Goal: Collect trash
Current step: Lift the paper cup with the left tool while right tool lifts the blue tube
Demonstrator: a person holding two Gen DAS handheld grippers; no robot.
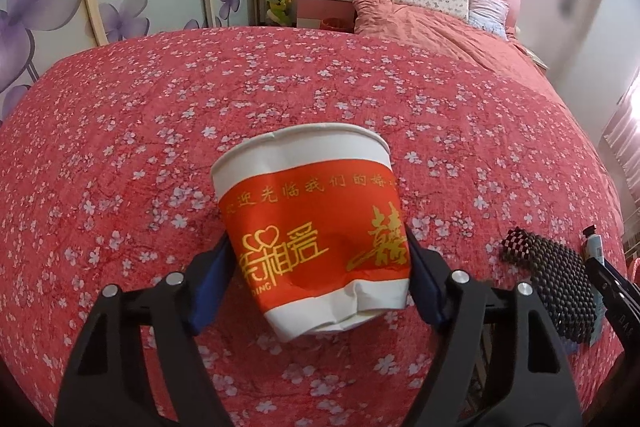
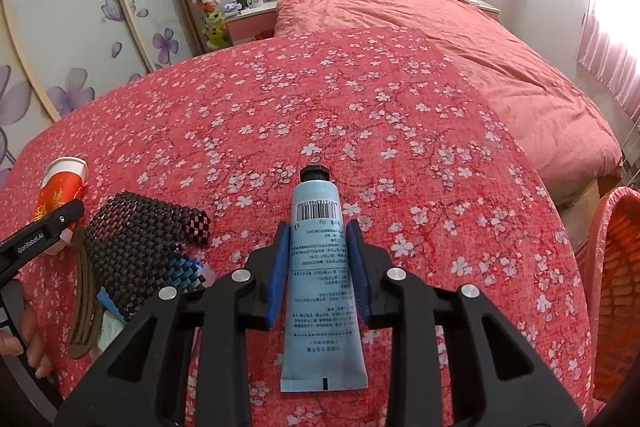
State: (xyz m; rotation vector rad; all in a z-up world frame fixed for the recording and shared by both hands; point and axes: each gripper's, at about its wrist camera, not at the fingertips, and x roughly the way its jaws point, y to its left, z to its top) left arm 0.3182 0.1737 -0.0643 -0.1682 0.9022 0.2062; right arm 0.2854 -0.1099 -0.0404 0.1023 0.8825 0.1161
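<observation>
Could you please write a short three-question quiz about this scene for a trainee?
1. True or false: the left claw grips a glass bottle.
2. Which thing does the right claw hold? A: blue tube; B: paper cup; C: beaded mat.
3. What colour is the basket at the right edge?

Key: 1 false, it is the dented paper cup; 2 A; 3 orange-red.

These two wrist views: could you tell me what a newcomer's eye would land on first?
In the left wrist view, a dented red-and-white paper cup sits between the left gripper pads, above the red flowered bedspread. In the right wrist view, the right gripper clamps a pale blue tube, cap pointing away. A dark beaded mat lies to its left, an orange basket at the right edge.
</observation>
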